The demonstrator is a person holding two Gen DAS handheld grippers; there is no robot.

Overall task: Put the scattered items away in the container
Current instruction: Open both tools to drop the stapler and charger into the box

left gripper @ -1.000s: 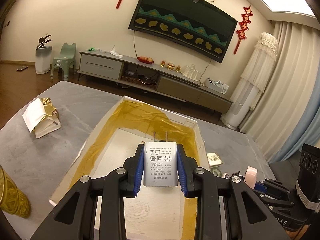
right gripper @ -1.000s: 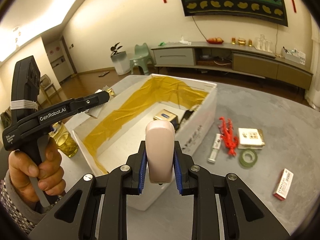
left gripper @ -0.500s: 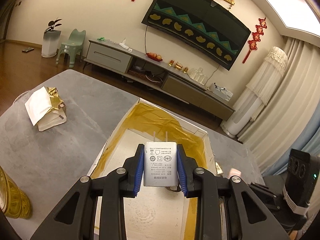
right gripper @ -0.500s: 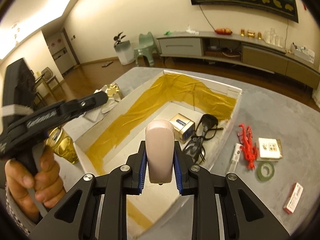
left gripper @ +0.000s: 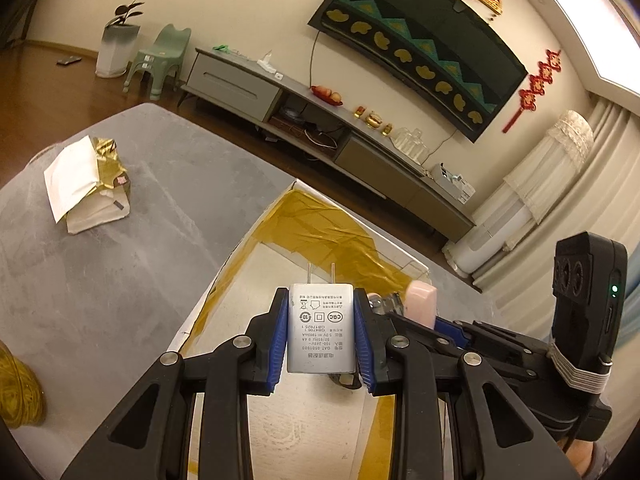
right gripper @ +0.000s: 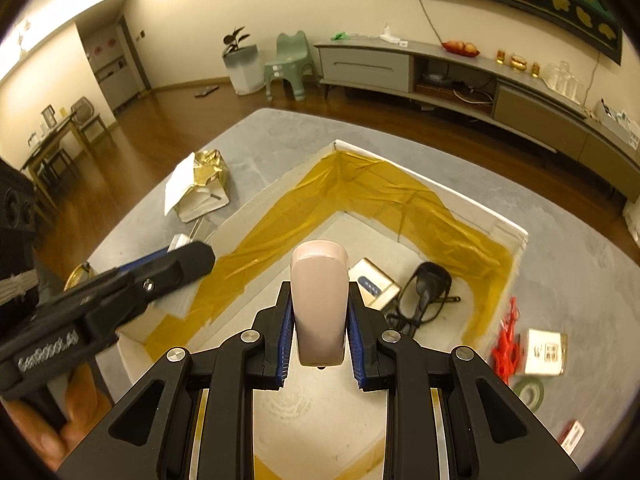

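Observation:
My left gripper [left gripper: 321, 332] is shut on a white plug charger [left gripper: 321, 328], prongs pointing forward, above the open white box [left gripper: 256, 236] lined with yellow tape. My right gripper [right gripper: 320, 320] is shut on a pale pink rounded case [right gripper: 319, 304], held over the same box [right gripper: 508, 227]. Inside the box lie a small gold-and-white box [right gripper: 376, 282] and black glasses [right gripper: 424, 292]. The pink case [left gripper: 421, 304] and right gripper show at the right of the left wrist view. The left gripper [right gripper: 176, 268] reaches in from the left of the right wrist view.
On the grey table right of the box lie a red clip-like item [right gripper: 506, 344], a white card box [right gripper: 546, 352], a green tape roll [right gripper: 530, 394] and a red-and-white packet [right gripper: 572, 438]. A torn gold-and-white bag [left gripper: 86, 184] lies left. A gold glass [left gripper: 18, 392] stands near-left.
Both grippers have risen and moved forward over the box, each still holding its item. The right gripper has come from outside the box's near wall to above its floor.

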